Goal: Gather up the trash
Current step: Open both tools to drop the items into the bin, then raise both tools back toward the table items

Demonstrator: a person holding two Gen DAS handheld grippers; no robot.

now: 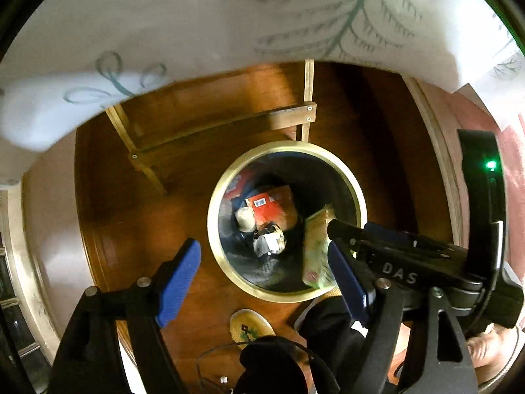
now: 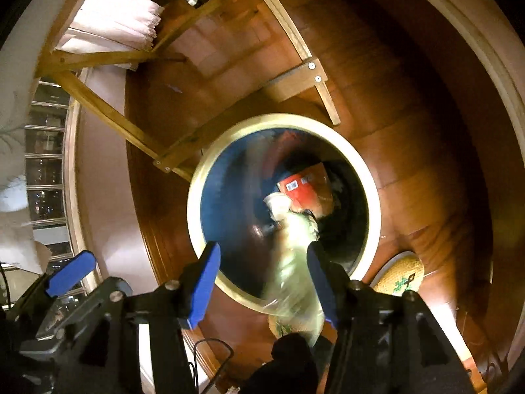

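A round bin with a pale gold rim (image 1: 287, 146) (image 2: 282, 120) stands on the wooden floor below both grippers. Inside lie an orange packet with a barcode (image 1: 272, 207) (image 2: 305, 190), a white cup (image 1: 244, 218) (image 2: 279, 207) and a crumpled wrapper (image 1: 269, 239). My left gripper (image 1: 262, 282) is open over the bin with nothing between its blue pads. My right gripper (image 2: 262, 279) is open too. A blurred, pale green plastic wrapper (image 2: 295, 262) (image 1: 316, 246) hangs between its jaws, close to the right pad and clear of the left one, over the bin's near edge.
A wooden table frame (image 1: 223, 128) (image 2: 295, 78) stands just behind the bin under a white leaf-print cloth (image 1: 197, 32). A yellow slipper (image 1: 251, 325) (image 2: 400, 275) and a person's dark-clothed leg (image 1: 328, 321) are beside the bin. A window (image 2: 46, 164) is at the left.
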